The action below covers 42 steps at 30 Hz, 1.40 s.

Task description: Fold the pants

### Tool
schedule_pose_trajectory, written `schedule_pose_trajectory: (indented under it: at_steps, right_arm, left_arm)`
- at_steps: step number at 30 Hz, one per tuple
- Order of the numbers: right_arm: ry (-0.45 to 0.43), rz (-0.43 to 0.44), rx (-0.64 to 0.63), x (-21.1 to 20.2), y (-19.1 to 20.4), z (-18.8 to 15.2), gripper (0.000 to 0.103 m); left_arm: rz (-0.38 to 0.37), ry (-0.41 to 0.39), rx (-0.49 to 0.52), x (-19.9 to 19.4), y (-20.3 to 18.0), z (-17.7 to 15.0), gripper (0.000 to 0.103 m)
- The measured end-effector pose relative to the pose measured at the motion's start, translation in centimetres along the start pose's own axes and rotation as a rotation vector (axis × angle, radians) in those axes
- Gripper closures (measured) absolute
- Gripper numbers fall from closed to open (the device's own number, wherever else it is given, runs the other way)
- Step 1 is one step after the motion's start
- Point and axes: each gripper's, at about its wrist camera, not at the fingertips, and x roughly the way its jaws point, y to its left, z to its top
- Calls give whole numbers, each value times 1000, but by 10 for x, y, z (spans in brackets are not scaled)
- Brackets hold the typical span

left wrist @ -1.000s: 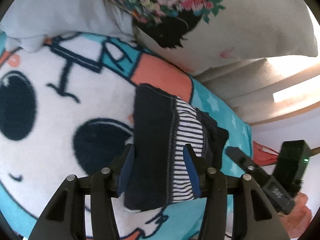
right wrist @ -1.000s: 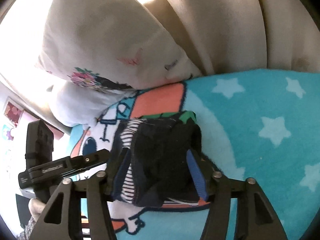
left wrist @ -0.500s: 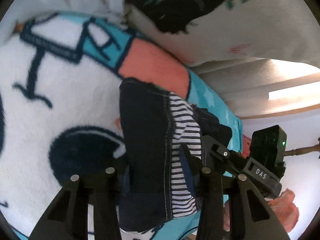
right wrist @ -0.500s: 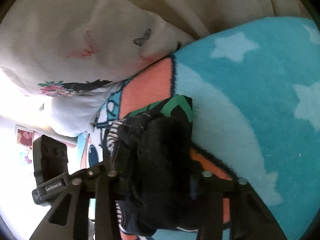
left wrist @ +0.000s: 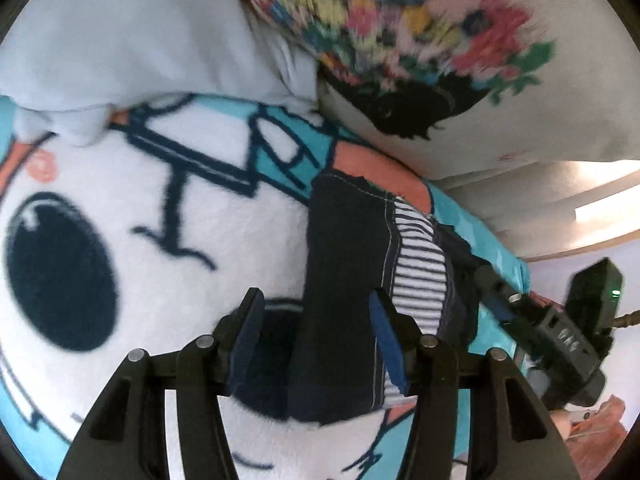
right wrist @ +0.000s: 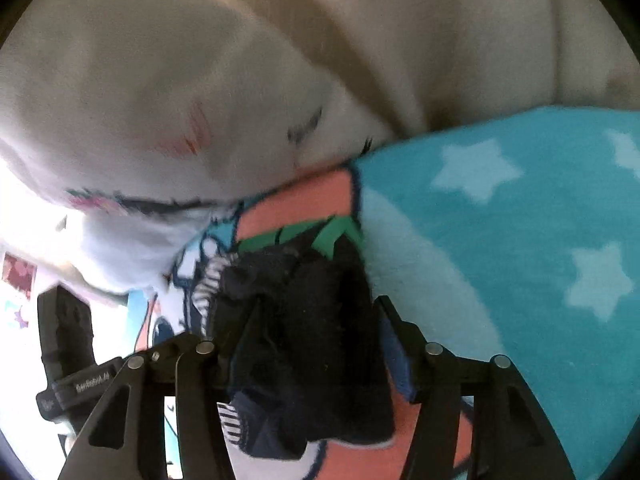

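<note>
The folded dark navy pants (left wrist: pixel 344 280), with a striped lining showing, lie as a compact bundle on the cartoon blanket (left wrist: pixel 120 200). My left gripper (left wrist: pixel 316 320) is open; its jaws straddle the bundle's near left part without closing on it. In the right wrist view the bundle (right wrist: pixel 312 320) lies between the open jaws of my right gripper (right wrist: pixel 316 332), which sits over it. The right gripper also shows at the bundle's far side in the left wrist view (left wrist: pixel 552 332), and the left gripper shows at the left edge of the right wrist view (right wrist: pixel 68 360).
A flower-print pillow (left wrist: pixel 460 80) and a pale pillow (left wrist: pixel 140 28) lie just behind the bundle. A cream padded headboard (right wrist: pixel 440 40) stands behind them. The turquoise star-patterned part of the blanket (right wrist: pixel 520 220) spreads to the right.
Both grippers pressed down low over the bundle half a second ago and have now drawn back and up. The left gripper has shifted left, off the striped part. The bundle stays in place.
</note>
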Motion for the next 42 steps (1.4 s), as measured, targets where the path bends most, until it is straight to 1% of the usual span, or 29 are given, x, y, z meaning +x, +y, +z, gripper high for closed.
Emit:
schedule_pose_trajectory:
  at_steps: [2,4,7,8,11,12,14,16,19,22,25,27,30,33,37,39,42]
  right_arm:
    - [-87,-16,-33,-26,12,-4,41]
    - [-111,18,-69,-37,26,-6,41]
    - [-30,87,-125,-24,44,-21,41]
    - [-2,84,-129,-15,45,-24,41]
    - [56,14,-135,19,43,-31,41]
    - [79,-14,-138,30,41,-30,41]
    - [78,-29,-153,36,43,-27,40]
    - [85,-32,-147,28,43,-24,40]
    - [26,-19,-116,3,37,-32,40]
    - [-20,-52,-109,-20,34,-46,40]
    - [-41,-127,-114,-40,29,-67,40]
    - [-36,-192,-133,-51,22,-84,39]
    - [-37,-258,-162,-66,16,-105,39]
    - [-37,-283,-188,-77,11,-122,38]
    - [-40,-301,-179,-83,5,-135,37]
    - [-38,-296,-171,-85,3,-139,37]
    - [-37,-299,-180,-87,4,-145,37]
  left_arm:
    - [13,-43,-7,-18,4,-10,50]
    - [25,-72,-19,-31,9,-19,50]
    - [36,-99,-41,-47,22,-32,50]
    - [43,-105,-41,-46,19,-35,50]
    - [99,-120,3,-50,10,-51,50]
    - [118,-126,20,-48,1,-54,50]
    - [141,-142,53,-55,-4,-61,50]
    - [163,-160,93,-65,-13,-69,50]
    - [169,-187,129,-77,-22,-81,50]
    - [188,-223,169,-85,-35,-90,49]
    - [195,-243,202,-86,-50,-98,49]
    - [185,-242,221,-87,-60,-103,49]
    - [185,-246,260,-89,-77,-115,49]
    - [190,-248,299,-90,-94,-127,49]
    - [200,-252,341,-95,-111,-143,48]
    - [201,-251,351,-96,-115,-148,42]
    - [212,-246,364,-95,-120,-156,41]
